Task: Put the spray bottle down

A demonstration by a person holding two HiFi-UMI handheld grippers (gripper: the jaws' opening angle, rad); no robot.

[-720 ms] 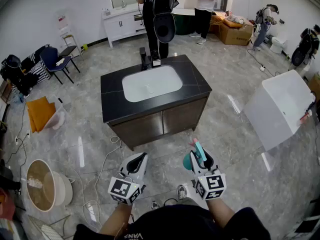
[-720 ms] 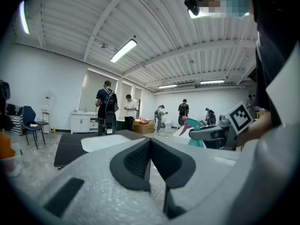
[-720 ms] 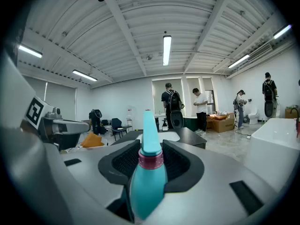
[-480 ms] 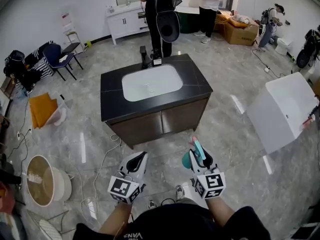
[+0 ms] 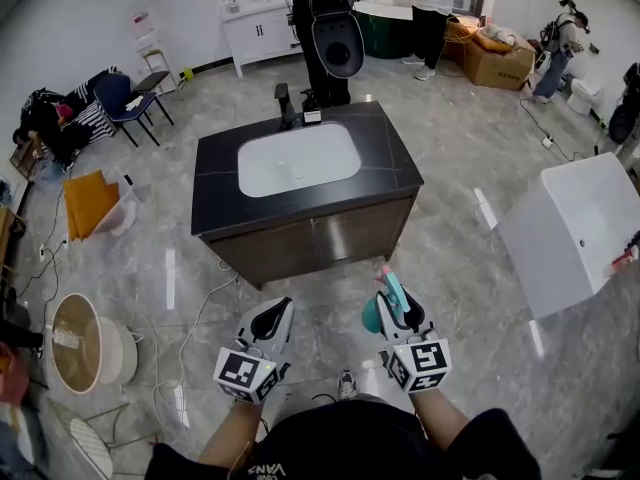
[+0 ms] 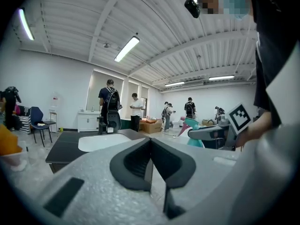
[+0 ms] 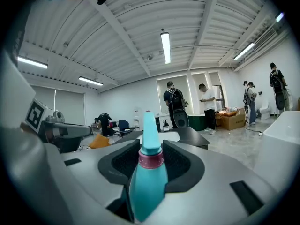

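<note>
Nearest to us, our right gripper [image 5: 393, 306] is clamped on a teal spray bottle [image 7: 146, 184]. In the right gripper view its dark pads press on both sides of the bottle's body, and the pink collar and teal nozzle rise upright between them. In the head view the bottle sits in those jaws low and right of centre, held in the air above the grey marbled floor [image 5: 450, 238]. Our left gripper [image 5: 274, 320] is level with the right one but well apart from it. The left gripper view shows its two pads meeting in a thin line, closed pad against pad. Both grippers point forward, roughly level.

Ahead of them stands a vanity cabinet [image 5: 300, 243] with a black countertop [image 5: 215, 193], a white basin [image 5: 298, 162] sunk into it and a dark faucet [image 5: 287, 108] at its far edge. The bottle is short of the cabinet, on our side of it.

To the right a white bathtub [image 5: 580, 223] stands tilted on the floor. To the left a round bowl-like fixture [image 5: 82, 356] rests on the floor, and farther off is a blue chair [image 5: 122, 96].

Just behind the cabinet stands a person in dark clothes [image 5: 325, 8]. A white cupboard [image 5: 262, 30] stands at the far wall and a cardboard box [image 5: 497, 58] lies at the far right.
</note>
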